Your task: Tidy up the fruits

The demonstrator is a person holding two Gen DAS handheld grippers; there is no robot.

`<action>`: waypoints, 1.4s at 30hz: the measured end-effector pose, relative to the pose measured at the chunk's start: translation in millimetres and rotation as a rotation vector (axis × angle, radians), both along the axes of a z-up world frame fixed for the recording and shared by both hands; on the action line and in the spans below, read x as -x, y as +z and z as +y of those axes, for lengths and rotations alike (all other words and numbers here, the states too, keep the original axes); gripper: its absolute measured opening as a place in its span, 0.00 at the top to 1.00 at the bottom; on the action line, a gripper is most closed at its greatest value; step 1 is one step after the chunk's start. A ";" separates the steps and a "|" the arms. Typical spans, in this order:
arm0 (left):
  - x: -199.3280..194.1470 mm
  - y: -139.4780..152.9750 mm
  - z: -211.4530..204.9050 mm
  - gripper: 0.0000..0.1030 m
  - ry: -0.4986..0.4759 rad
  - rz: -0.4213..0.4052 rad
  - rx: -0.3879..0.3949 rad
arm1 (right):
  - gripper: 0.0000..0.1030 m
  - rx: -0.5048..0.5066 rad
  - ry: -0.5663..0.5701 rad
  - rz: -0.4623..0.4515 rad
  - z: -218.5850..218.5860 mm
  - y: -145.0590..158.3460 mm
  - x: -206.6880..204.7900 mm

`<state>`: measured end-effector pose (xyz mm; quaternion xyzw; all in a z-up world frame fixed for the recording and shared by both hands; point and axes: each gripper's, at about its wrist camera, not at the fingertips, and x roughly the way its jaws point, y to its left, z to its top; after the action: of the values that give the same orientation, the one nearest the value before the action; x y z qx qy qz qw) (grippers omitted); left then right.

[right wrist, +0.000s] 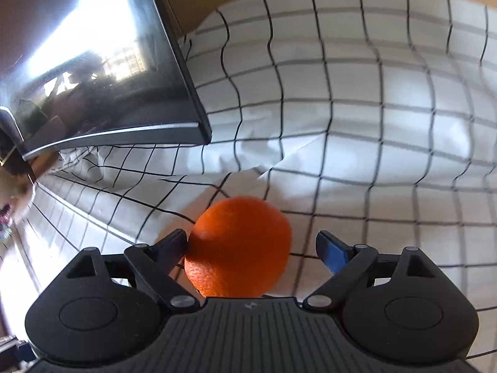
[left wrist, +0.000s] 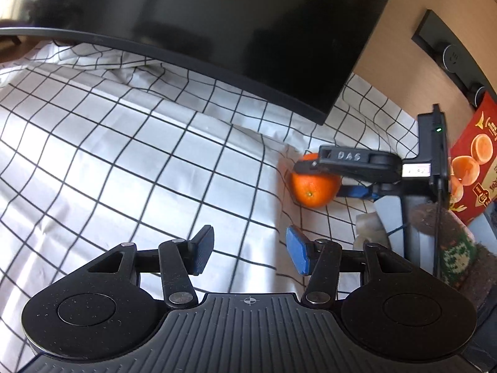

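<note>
Between my right gripper's [right wrist: 251, 247] wide jaws sits the orange [right wrist: 237, 245], resting on the checked cloth [right wrist: 388, 124]; only the left pad touches, so I judge it ungripped. Near-round, no long axis; navel faces my left gripper [left wrist: 248, 250], wide, empty. Next: close squarely or withdraw.

Bright daylight, strong fisheye bending, some motion blur.

Glare from a window washes over the glossy black monitor screen [right wrist: 93, 71] to the left of the right claw [right wrist: 253, 250]. The white black-gridded cloth [right wrist: 372, 108] bows and smears towards the edges; the round orange fruit [right wrist: 239, 245] between its fingers is shaded underneath.
</note>
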<state>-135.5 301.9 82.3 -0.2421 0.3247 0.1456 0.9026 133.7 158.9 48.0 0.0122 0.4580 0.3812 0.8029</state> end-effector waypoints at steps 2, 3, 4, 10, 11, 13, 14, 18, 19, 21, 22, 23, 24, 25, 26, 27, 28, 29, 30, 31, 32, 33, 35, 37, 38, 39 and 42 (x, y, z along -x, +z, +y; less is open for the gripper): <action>0.1 1.1 3.6 0.45 -0.005 -0.004 -0.006 | 0.13 0.024 0.006 0.027 5.9 -5.2 -0.4; 0.1 1.1 5.5 0.45 -0.007 -0.003 -0.008 | 0.14 0.034 0.016 0.041 8.8 -9.0 0.4; 0.3 0.6 7.0 0.45 -0.006 -0.002 -0.008 | 0.15 0.038 0.021 0.021 10.2 -8.1 3.6; -3.8 -1.2 5.7 0.45 -0.034 0.003 -0.004 | 0.29 0.132 0.090 -0.072 7.4 -0.8 19.7; -6.1 -1.9 3.8 0.45 -0.047 0.001 -0.004 | 0.30 0.146 0.095 -0.093 -0.2 0.4 25.2; -13.3 -4.2 -1.9 0.45 -0.073 0.001 0.000 | 0.30 0.172 0.095 -0.122 -17.1 1.5 37.5; -17.4 -5.3 -5.4 0.45 -0.087 0.000 0.002 | 0.30 0.172 0.089 -0.122 -28.2 2.6 42.5; -38.2 -9.3 -28.1 0.45 -0.175 -0.006 0.007 | 0.30 0.160 0.050 -0.147 -92.2 14.0 68.9; -45.1 -10.7 -36.5 0.45 -0.206 -0.005 0.009 | 0.30 0.166 0.030 -0.163 -110.8 17.3 76.4; -59.7 -12.8 -53.6 0.45 -0.271 -0.001 0.009 | 0.30 0.185 -0.015 -0.190 -144.5 23.3 90.3; -67.4 -13.4 -62.4 0.45 -0.299 0.002 0.008 | 0.30 0.194 -0.040 -0.200 -159.1 25.4 96.1; -75.8 -14.3 -72.2 0.45 -0.329 0.005 0.007 | 0.30 0.205 -0.065 -0.206 -175.6 27.0 101.6; -83.6 -15.2 -81.7 0.45 -0.358 0.006 0.007 | 0.30 0.218 -0.090 -0.208 -192.7 27.5 107.4; -90.8 -15.4 -92.4 0.45 -0.391 0.005 0.007 | 0.30 0.229 -0.115 -0.205 -208.3 27.1 113.0; -97.6 -15.2 -103.1 0.45 -0.423 0.003 0.006 | 0.30 0.237 -0.139 -0.199 -221.2 26.0 116.4; -103.5 -15.2 -114.2 0.45 -0.452 0.002 0.001 | 0.30 0.248 -0.171 -0.189 -235.9 22.5 120.8; -110.2 -15.0 -124.6 0.45 -0.480 0.001 -0.005 | 0.30 0.255 -0.200 -0.178 -247.8 18.0 124.2; -117.0 -14.8 -134.9 0.45 -0.504 -0.003 -0.012 | 0.30 0.263 -0.227 -0.165 -260.0 13.0 126.4; -124.5 -14.7 -145.0 0.45 -0.525 -0.009 -0.019 | 0.30 0.270 -0.257 -0.150 -271.2 7.4 127.4; -133.4 -14.0 -154.7 0.45 -0.548 -0.017 -0.028 | 0.30 0.276 -0.291 -0.135 -282.1 2.3 127.5; -142.7 -13.6 -163.7 0.45 -0.572 -0.025 -0.039 | 0.30 0.279 -0.317 -0.125 -291.1 -1.9 128.3; -153.2 -14.4 -173.5 0.45 -0.596 -0.031 -0.051 | 0.30 0.272 -0.336 -0.116 -299.6 -4.7 128.0; -176.3 -16.1 -191.2 0.45 -0.635 -0.034 -0.066 | 0.30 0.244 -0.356 -0.106 -311.6 -6.2 129.6; -200.8 -18.9 -207.1 0.45 -0.659 -0.018 -0.068 | 0.29 0.243 -0.350 -0.120 -316.0 -8.3 131.5; -212.3 -20.2 -216.0 0.45 -0.665 -0.012 -0.081 | 0.29 0.243 -0.348 -0.127 -314.3 -8.7 131.7; -222.4 -21.4 -226.2 0.45 -0.679 -0.008 -0.105 | 0.29 0.241 -0.343 -0.136 -314.8 -9.3 132.8; -246.9 -29.5 -258.0 0.45 -0.776 0.020 -0.209 | 0.28 0.258 -0.320 -0.158 -312.6 -11.5 137.4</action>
<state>111.5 43.8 52.7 -0.0069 0.3842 -0.1712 0.9072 -3.7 -153.7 36.5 -0.0478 0.4310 0.1869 0.8815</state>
